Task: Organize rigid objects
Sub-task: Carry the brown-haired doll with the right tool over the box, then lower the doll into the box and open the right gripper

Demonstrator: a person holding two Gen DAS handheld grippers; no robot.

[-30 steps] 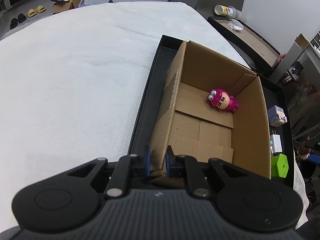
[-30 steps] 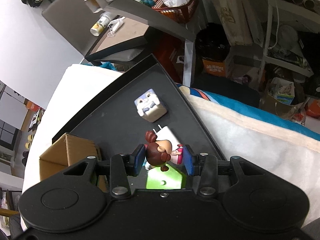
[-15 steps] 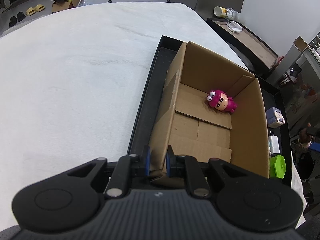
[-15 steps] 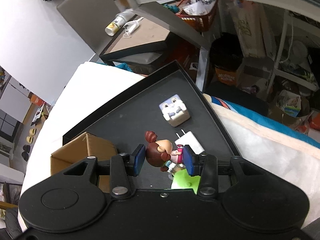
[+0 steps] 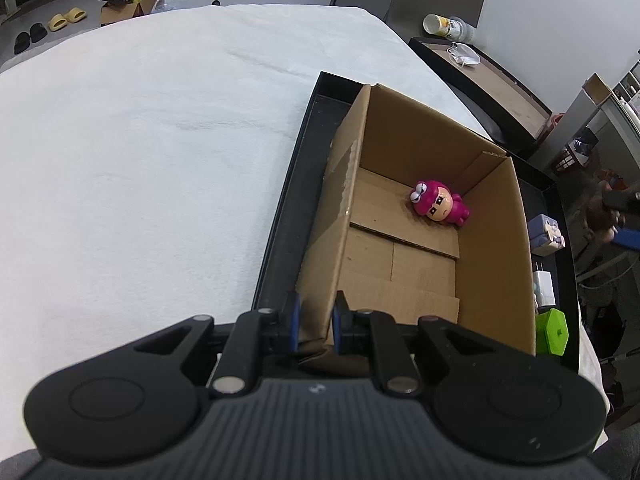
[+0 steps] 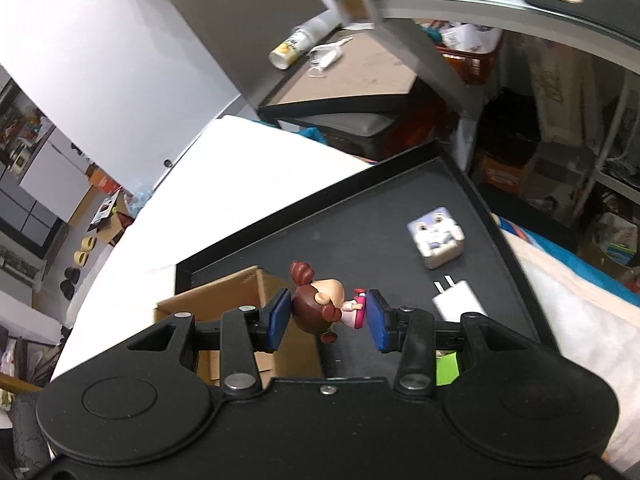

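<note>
My left gripper is shut on the near left wall of an open cardboard box, which stands on a black tray. A pink figurine lies in the box's far corner. My right gripper is shut on a brown-haired doll figurine and holds it in the air above the tray, beside the box's corner. In the left wrist view the right gripper shows blurred at the right edge.
On the tray right of the box lie a blue-white cube toy, a white charger plug and a green block. A white cloth covers the table. A side table with a cup and cluttered shelves stand beyond.
My right gripper has risen and moved left toward the box with the doll in it. My left gripper has kept its hold on the box wall.
</note>
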